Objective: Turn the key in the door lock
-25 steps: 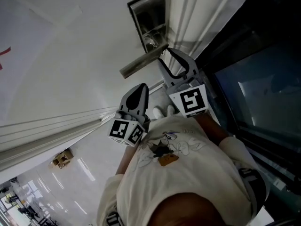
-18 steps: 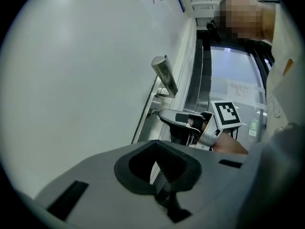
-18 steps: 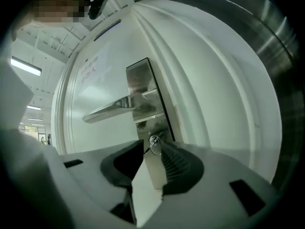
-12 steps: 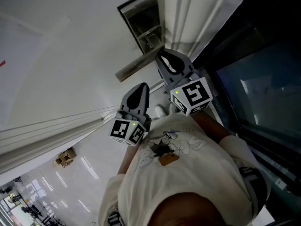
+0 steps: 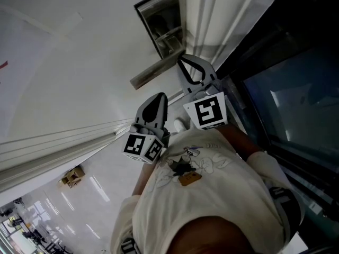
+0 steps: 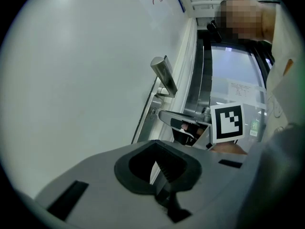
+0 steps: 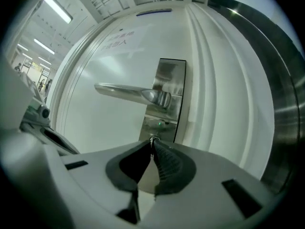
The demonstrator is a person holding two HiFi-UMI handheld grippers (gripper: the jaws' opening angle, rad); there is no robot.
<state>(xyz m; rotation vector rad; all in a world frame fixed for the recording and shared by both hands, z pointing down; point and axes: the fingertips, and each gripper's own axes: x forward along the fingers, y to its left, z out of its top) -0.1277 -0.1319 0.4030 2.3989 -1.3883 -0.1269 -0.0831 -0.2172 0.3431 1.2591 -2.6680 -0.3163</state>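
A steel lock plate [image 7: 167, 92] with a lever handle [image 7: 126, 92] is set in the white door. My right gripper [image 7: 152, 140] points level at the plate below the handle. Its jaws are closing, and their tips pinch the small metal key [image 7: 153, 137] that sticks out of the lock. In the head view the right gripper [image 5: 184, 58] reaches under the handle [image 5: 153, 72] and hides the key. My left gripper [image 5: 160, 97] hangs lower and back from the door, shut and empty. From the left gripper [image 6: 154, 143] view I see the right gripper's marker cube [image 6: 228, 123] by the plate.
Raised white mouldings of the door frame [image 5: 212, 15] run beside the lock plate [image 5: 161, 21]. A dark glass panel [image 5: 288, 89] lies to the right. The person's white shirt [image 5: 206, 194] fills the bottom of the head view. A cardboard box [image 5: 70, 178] sits on the floor far left.
The right gripper's jaws have gone from wide open to nearly closed at the lock, and its marker cube has rolled a little. The left gripper has stayed where it was.
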